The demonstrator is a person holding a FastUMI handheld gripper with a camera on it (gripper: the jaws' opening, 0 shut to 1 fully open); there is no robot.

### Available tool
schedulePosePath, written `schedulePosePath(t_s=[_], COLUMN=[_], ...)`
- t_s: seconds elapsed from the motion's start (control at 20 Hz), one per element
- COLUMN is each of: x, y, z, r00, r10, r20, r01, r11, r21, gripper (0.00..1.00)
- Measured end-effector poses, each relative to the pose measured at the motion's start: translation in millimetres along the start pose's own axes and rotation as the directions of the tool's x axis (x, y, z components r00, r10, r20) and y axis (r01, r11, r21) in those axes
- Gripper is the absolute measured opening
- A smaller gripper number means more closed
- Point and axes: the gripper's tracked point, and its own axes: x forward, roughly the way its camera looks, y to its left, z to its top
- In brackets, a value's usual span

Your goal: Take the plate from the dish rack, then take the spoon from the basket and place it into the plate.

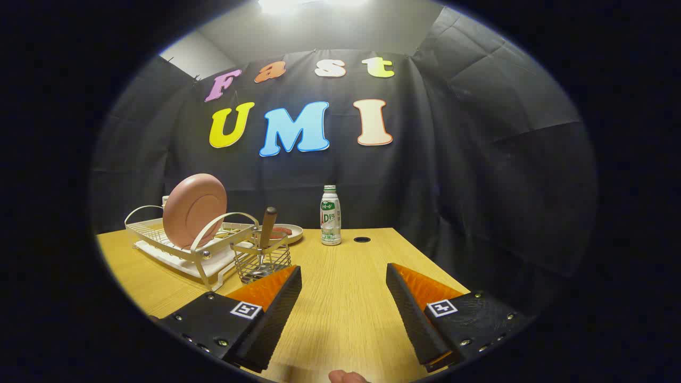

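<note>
Nearest the camera, the gripper has its two fingers spread wide apart with nothing between them but bare table. They hold nothing and touch nothing. A small part of a person's hand shows at 6 o'clock, just below the fingers.

The table is light wood and runs away from the fingers toward the black cloth wall. Taking the fingers as the centre of a clock, with 12 o'clock straight ahead, everything the task needs lies around 10 to 11 o'clock.

The dish rack sits at about 10 o'clock, a pale wire frame on a white tray. The pink plate stands on edge in it, leaning slightly, held upright by the wires. Standing this way, its rim is probably the easiest part to pinch from above.

Touching the rack's near corner is the wire basket, just ahead of the left finger. The spoon stands in it with its brown handle up and tilted a little, so the handle is free to grip.

Beyond the basket, a small dish with something red in it lies flat. At 12 o'clock a white bottle with a green label stands upright, well beyond the fingers. Just beside it is a small round hole in the tabletop.

Nothing blocks the way to the plate, though the basket and the spoon stand close to the rack and could be knocked on a low approach. Judging by this, the task has not begun: the plate is still racked.
</note>
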Motion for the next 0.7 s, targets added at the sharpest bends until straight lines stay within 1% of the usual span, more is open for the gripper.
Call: schedulePosePath(t_s=[0.2,0.25,0.4,0.55,0.7], x=[49,58,79,85,69], y=[-1,-1,-7,-14,-15], z=[2,6,27,47,82], r00=[1.0,1.0,0.999,0.997,0.997], r10=[-0.007,-0.005,-0.033,-0.058,-0.07], r20=[-0.002,0.006,0.034,0.043,0.019], r01=[0.007,0.004,0.032,0.058,0.07], r11=[1.0,1.0,0.999,0.998,0.998], r21=[0.003,0.01,0.035,0.012,-0.003], gripper=[0.96,0.97,0.97,0.97,0.96])
